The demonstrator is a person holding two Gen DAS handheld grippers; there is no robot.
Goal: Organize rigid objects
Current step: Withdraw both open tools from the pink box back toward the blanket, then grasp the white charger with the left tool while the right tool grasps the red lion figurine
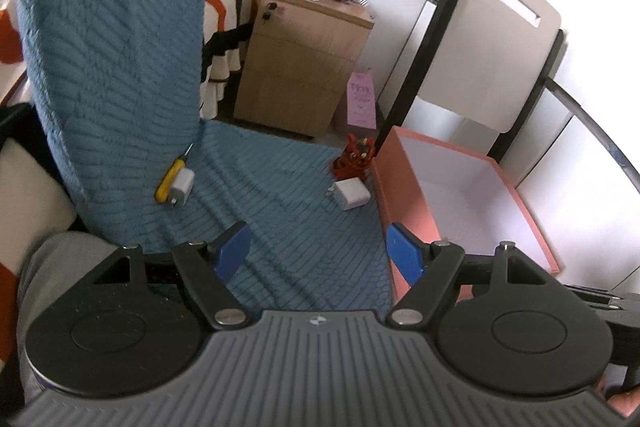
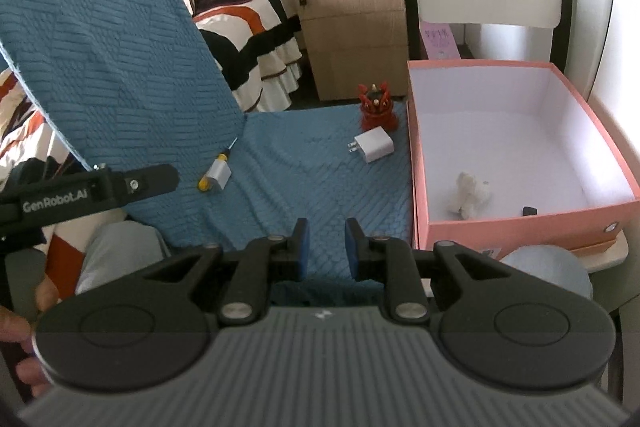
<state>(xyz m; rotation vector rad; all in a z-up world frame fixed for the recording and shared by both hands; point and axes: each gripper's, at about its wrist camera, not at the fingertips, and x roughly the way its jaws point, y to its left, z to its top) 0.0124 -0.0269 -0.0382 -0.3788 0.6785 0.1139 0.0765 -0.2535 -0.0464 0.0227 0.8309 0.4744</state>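
Observation:
On the blue quilted seat [image 1: 288, 195] lie a white charger plug [image 1: 350, 194] [image 2: 372, 145], a red figurine [image 1: 356, 157] [image 2: 377, 107], and a yellow-handled screwdriver [image 1: 167, 179] beside a small white adapter [image 1: 182, 187] [image 2: 219, 174]. A pink box [image 2: 520, 227] [image 1: 386, 187] stands to the right; inside are a small white plush [image 2: 469, 199] and a small black item [image 2: 530, 211]. My left gripper [image 1: 320, 253] is open and empty above the seat's front. My right gripper [image 2: 327, 247] is partly open and empty, near the seat's front edge.
The chair's blue backrest [image 2: 112, 59] rises at the left. A wooden nightstand [image 2: 356, 23] and a striped bed [image 2: 248, 15] stand behind. A white chair back [image 1: 488, 39] stands behind the box. The left gripper's body [image 2: 92, 193] shows at the left of the right wrist view.

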